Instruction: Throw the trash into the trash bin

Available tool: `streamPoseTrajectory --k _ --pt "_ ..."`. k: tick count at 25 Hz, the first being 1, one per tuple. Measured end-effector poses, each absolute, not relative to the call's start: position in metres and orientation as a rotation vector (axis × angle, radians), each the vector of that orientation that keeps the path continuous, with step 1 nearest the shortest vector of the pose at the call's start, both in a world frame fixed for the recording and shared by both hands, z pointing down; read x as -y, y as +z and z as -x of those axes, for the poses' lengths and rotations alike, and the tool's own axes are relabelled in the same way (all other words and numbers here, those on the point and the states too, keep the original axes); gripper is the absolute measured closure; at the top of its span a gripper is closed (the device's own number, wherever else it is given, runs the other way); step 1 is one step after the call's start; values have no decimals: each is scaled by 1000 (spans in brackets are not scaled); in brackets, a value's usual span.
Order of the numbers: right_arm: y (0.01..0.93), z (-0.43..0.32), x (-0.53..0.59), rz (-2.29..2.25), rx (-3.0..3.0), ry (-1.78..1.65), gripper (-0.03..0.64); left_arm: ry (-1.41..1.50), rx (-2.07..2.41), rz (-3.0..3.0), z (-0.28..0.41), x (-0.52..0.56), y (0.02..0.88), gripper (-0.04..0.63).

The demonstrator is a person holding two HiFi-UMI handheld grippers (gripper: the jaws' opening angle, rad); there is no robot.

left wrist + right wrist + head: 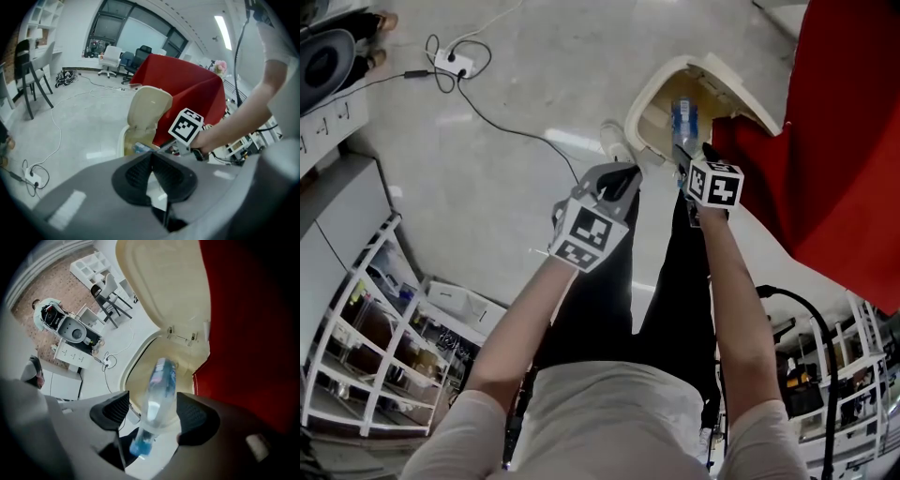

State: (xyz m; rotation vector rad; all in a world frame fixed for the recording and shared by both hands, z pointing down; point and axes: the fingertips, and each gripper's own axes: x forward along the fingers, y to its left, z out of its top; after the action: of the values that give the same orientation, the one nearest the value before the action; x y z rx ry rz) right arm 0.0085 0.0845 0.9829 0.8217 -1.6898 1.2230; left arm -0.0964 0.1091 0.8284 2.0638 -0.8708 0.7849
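Right gripper jaws stood apart; plastic bottle hung loose between the pads, trash bin open just beyond. Left gripper clenched, empty. Risk: the tilted bottle could clip the rim and bounce out.

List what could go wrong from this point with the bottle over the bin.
The bottle lies loose between the open right tongs, cap end near the bin rim: it might clip that edge and tumble onto the floor. The raised lid could deflect it too.
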Motion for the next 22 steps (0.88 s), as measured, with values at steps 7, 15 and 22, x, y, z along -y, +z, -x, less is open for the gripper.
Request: streamPoseTrajectory --k 7,15,22 --pt "972 -7 -93 -797 1727 1243 301 782 897 -2056 99 -111 830 591" --pt "881 5 -91 -767 1872 1151 376 755 962 -2028 99 -107 779 591" --pt "775 3 -95 -721 1986 1029 423 720 980 -2064 79 -110 694 591"
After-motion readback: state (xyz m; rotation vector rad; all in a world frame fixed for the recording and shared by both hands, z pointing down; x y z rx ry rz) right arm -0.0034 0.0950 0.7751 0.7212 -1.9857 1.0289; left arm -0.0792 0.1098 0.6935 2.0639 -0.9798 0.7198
